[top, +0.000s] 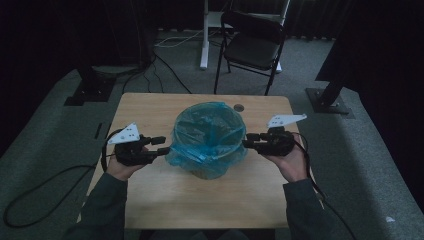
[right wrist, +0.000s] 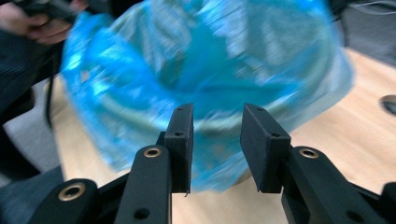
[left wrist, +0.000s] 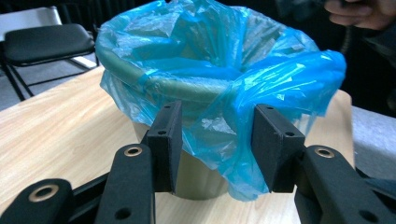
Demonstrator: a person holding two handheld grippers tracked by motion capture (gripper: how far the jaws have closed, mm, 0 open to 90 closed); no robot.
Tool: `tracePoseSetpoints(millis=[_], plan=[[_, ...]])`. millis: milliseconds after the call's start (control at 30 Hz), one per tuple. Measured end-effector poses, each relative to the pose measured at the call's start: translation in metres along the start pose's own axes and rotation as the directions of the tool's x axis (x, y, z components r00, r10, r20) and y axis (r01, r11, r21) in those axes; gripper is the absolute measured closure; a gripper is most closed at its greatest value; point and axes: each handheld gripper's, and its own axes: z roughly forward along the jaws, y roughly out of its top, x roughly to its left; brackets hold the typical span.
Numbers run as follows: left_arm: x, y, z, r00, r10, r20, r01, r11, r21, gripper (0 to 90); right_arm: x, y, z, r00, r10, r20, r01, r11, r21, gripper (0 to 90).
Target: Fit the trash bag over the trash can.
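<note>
Blue bag, thin, limp, probably slippery; grasp overhang at bin rim. Left gripper, right gripper jaws parted, unloaded.

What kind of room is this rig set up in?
Probably a lab or studio space, not a home: grey carpet floor, dark curtains around it, a folding chair, loose cables on the floor, and one small wooden table holding a bag-lined bin.

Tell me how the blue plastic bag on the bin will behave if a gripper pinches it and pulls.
The blue bag looks thin and crinkled, so it will probably bunch and stretch rather than hold shape. Its edge hangs loose over the bin rim, so a pull would likely slide it off easily. The film looks glossy, so it may slip between the jaws of the left gripper.
</note>
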Motion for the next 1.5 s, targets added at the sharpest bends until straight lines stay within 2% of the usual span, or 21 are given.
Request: tracePoseSetpoints(millis=[133,167,267,300,400,533,567,667,733,800,833,867,933,1000,1033,1100,1133,1267,1367,1400,1500], plan=[[-0.006,-0.004,-0.003,0.9991,0.034,0.025,-0.035,0.9992,0.018,53.5,-0.009,0.004,0.003,0.9990,0.023,0.040,-0.022,1.000,-0.016,63.5],[-0.010,-0.007,-0.004,0.9972,0.052,0.054,-0.054,0.9980,0.032,52.7,-0.010,0.005,0.004,0.9986,0.024,0.048,-0.023,1.000,-0.018,62.9],[-0.014,-0.009,-0.004,0.9949,0.071,0.072,-0.074,0.9962,0.046,49.9,-0.012,0.006,0.006,0.9978,0.026,0.060,-0.025,1.000,-0.017,61.8],[-0.017,-0.010,-0.005,0.9916,0.088,0.095,-0.094,0.9939,0.057,49.0,-0.014,0.007,0.008,0.9970,0.029,0.072,-0.028,0.999,-0.015,60.1],[-0.018,-0.010,-0.006,0.9916,0.098,0.084,-0.103,0.9932,0.054,46.8,-0.016,0.008,0.011,0.9957,0.031,0.088,-0.030,0.999,-0.014,59.9],[-0.010,-0.004,-0.010,0.9974,0.060,0.040,-0.061,0.9980,0.017,47.9,-0.018,0.009,0.013,0.9946,0.038,0.096,-0.036,0.999,-0.020,60.1],[-0.005,-0.001,-0.010,0.9992,0.034,0.022,-0.034,0.9994,-0.010,48.4,-0.020,0.011,0.015,0.9939,0.041,0.102,-0.039,0.999,-0.023,61.2],[0.000,0.003,-0.007,0.9999,0.005,-0.014,-0.005,0.9996,-0.029,49.4,-0.023,0.013,0.017,0.9931,0.046,0.108,-0.044,0.999,-0.026,62.3],[0.007,0.010,0.001,0.9978,-0.040,-0.053,0.037,0.9979,-0.053,50.4,-0.028,0.017,0.021,0.9915,0.061,0.115,-0.057,0.998,-0.033,64.4],[0.010,0.012,0.004,0.9971,-0.053,-0.054,0.050,0.9966,-0.066,50.3,-0.029,0.019,0.023,0.9908,0.065,0.118,-0.061,0.997,-0.037,65.2],[0.015,0.016,0.012,0.9893,-0.098,-0.108,0.090,0.9934,-0.070,50.3,-0.032,0.023,0.028,0.9897,0.076,0.122,-0.071,0.997,-0.044,66.8],[0.015,0.016,0.012,0.9893,-0.098,-0.108,0.090,0.9934,-0.070,50.6,-0.032,0.023,0.028,0.9897,0.076,0.122,-0.071,0.997,-0.044,66.8],[0.024,0.019,0.023,0.9791,-0.157,-0.129,0.148,0.9856,-0.083,53.1,-0.037,0.028,0.036,0.9869,0.089,0.135,-0.083,0.995,-0.047,67.9],[0.026,0.020,0.026,0.9760,-0.171,-0.135,0.161,0.9838,-0.079,55.4,-0.041,0.031,0.041,0.9848,0.100,0.142,-0.094,0.994,-0.048,69.0],[0.029,0.021,0.033,0.9682,-0.197,-0.154,0.186,0.9792,-0.081,56.5,-0.042,0.032,0.044,0.9842,0.103,0.144,-0.097,0.994,-0.045,69.6],[0.029,0.021,0.033,0.9682,-0.197,-0.154,0.186,0.9792,-0.081,57.5,-0.044,0.033,0.046,0.9829,0.112,0.146,-0.107,0.993,-0.043,69.6],[0.034,0.022,0.041,0.9622,-0.225,-0.154,0.215,0.9735,-0.080,59.6,-0.048,0.035,0.050,0.9801,0.122,0.156,-0.117,0.992,-0.041,71.8],[0.036,0.025,0.049,0.9601,-0.236,-0.150,0.227,0.9708,-0.077,65.9,-0.055,0.035,0.054,0.9757,0.157,0.153,-0.152,0.988,-0.039,76.9],[0.038,0.026,0.052,0.9589,-0.234,-0.160,0.226,0.9717,-0.068,70.6,-0.055,0.034,0.055,0.9748,0.156,0.159,-0.153,0.988,-0.032,79.2],[0.040,0.027,0.054,0.9548,-0.249,-0.163,0.239,0.9680,-0.077,71.8,-0.054,0.034,0.054,0.9745,0.155,0.162,-0.151,0.988,-0.037,80.5],[0.043,0.027,0.056,0.9515,-0.260,-0.164,0.249,0.9648,-0.084,74.4,-0.054,0.035,0.051,0.9742,0.163,0.156,-0.156,0.986,-0.056,84.8]])
